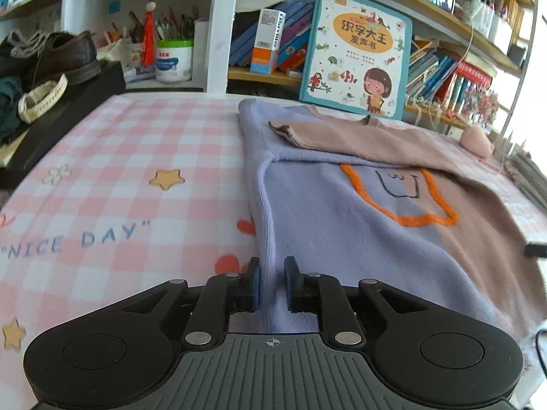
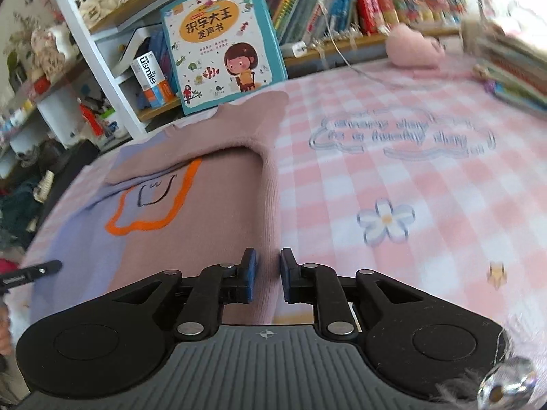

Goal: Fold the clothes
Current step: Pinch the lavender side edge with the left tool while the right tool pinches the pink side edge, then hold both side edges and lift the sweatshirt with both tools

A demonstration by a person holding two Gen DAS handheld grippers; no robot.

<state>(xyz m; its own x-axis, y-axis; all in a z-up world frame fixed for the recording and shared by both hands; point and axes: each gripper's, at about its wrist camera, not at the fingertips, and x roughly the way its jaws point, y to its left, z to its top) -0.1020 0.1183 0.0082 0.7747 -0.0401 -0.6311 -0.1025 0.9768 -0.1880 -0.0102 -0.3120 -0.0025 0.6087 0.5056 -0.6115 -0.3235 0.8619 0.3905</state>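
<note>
Gripping the near hem of a two-tone sweater [image 1: 342, 225], the left gripper [image 1: 272, 275] has its blue pads closed on the ribbed lavender edge, fabric bunched between them. At the garment's opposite near corner, the right gripper [image 2: 268, 275] pinches the ribbed dusty-pink edge in the same way. Lavender on its left half, pink on its right, the sweater lies flat on a pink-and-white checked cloth [image 1: 119, 171], its sleeves folded across the chest above an orange-outlined motif [image 1: 403, 191]. A children's book [image 1: 355, 51] leans against the bookshelf [image 1: 218, 27] at the far edge, and a small pink plush [image 2: 413, 46] rests far right.
</note>
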